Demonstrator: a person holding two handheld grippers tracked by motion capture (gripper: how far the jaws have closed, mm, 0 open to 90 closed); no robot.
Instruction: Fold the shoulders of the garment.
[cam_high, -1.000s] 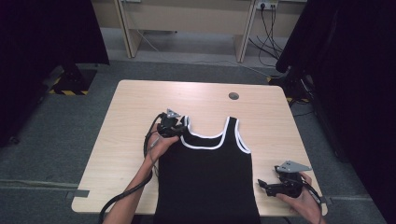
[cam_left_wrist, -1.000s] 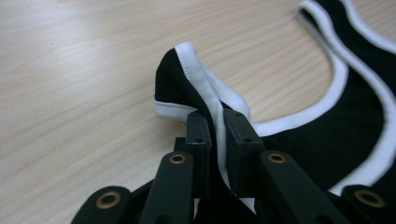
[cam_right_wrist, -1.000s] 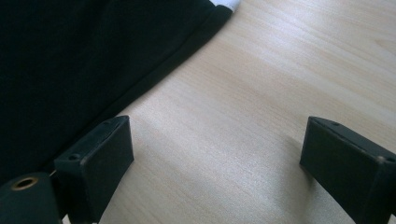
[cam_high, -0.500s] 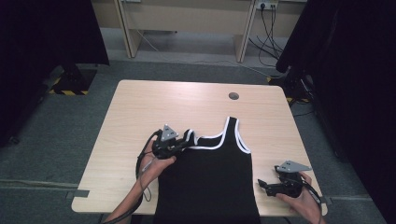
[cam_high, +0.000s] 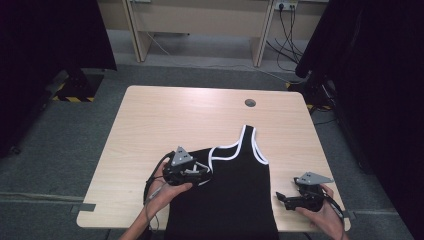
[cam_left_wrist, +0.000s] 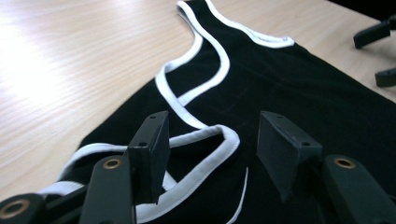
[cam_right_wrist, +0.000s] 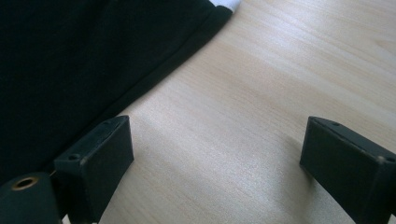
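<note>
**Black vest lies half-folded on pale wood**

A pale, fine-grained wooden tabletop (cam_high: 150, 125) with rounded corners carries a black tank top (cam_high: 235, 190) of soft matte cloth, edged in smooth white binding, at its near edge, its hem hanging over. One strap (cam_high: 248, 142) points away; the other strap (cam_left_wrist: 205, 144) is folded back in a loop onto the body. The left tool (cam_left_wrist: 212, 149) has just been opening: its blocky black jaws stand apart over that loop, pressing nothing. The right tool (cam_right_wrist: 215, 163), jaws wide, rests on bare wood just beside the cloth's edge.
</note>
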